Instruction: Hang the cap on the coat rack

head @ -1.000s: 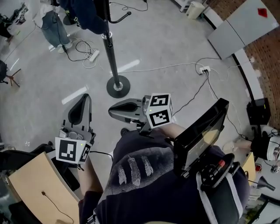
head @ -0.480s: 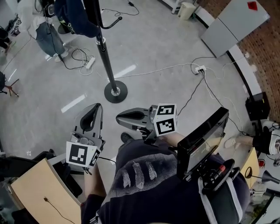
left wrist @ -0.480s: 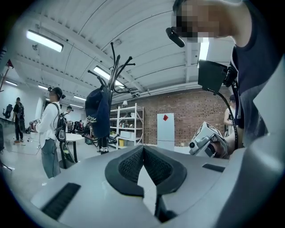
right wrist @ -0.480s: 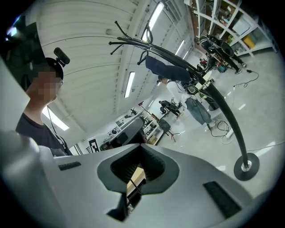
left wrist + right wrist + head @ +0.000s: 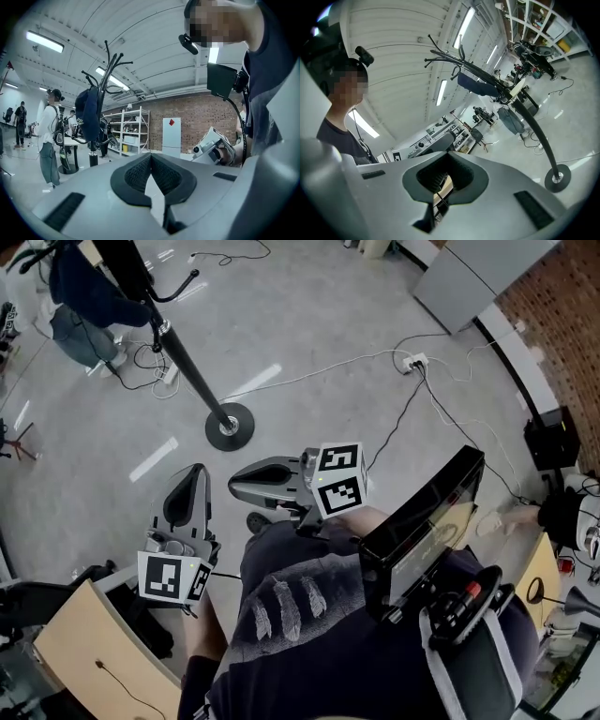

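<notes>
The black coat rack (image 5: 178, 352) stands at the upper left of the head view, on a round base (image 5: 229, 427). A dark blue cap (image 5: 89, 292) hangs among its upper hooks. It also shows on the rack in the left gripper view as the cap (image 5: 89, 115), and in the right gripper view as the cap (image 5: 476, 85). My left gripper (image 5: 187, 476) and right gripper (image 5: 236, 489) are held level in front of my body, well short of the rack. Both are shut and empty. The left gripper's pads (image 5: 140, 171) meet, and so do the right gripper's pads (image 5: 461, 176).
White cables and a power strip (image 5: 412, 362) run across the grey floor at the upper right, near a white cabinet (image 5: 469, 282). A person (image 5: 80, 329) stands behind the rack. A wooden board (image 5: 84, 643) lies at the lower left. Shelves (image 5: 124, 136) line the far brick wall.
In the head view the rack and its base have slid toward the upper left. Both grippers have moved across the floor with me. They stay shut and empty.
</notes>
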Demonstrator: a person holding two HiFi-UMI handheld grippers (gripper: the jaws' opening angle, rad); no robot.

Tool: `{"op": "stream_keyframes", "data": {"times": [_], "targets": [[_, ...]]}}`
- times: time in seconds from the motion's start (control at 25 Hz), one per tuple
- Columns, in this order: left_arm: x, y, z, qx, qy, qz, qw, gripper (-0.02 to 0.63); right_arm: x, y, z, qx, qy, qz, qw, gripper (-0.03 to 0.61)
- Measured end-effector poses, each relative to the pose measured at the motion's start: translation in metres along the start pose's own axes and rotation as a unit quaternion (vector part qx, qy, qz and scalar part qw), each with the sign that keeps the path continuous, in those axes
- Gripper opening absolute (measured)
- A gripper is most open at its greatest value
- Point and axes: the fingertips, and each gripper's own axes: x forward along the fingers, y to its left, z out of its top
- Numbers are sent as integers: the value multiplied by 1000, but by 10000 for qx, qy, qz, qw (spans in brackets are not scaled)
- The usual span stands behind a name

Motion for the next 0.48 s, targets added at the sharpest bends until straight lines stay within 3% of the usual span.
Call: {"op": "stream_keyframes", "data": {"times": [0.48], "targets": [[62,-100,-12,208,474,128,9986,6,-107,-7,2,398,-175,414,9982,3]]}}
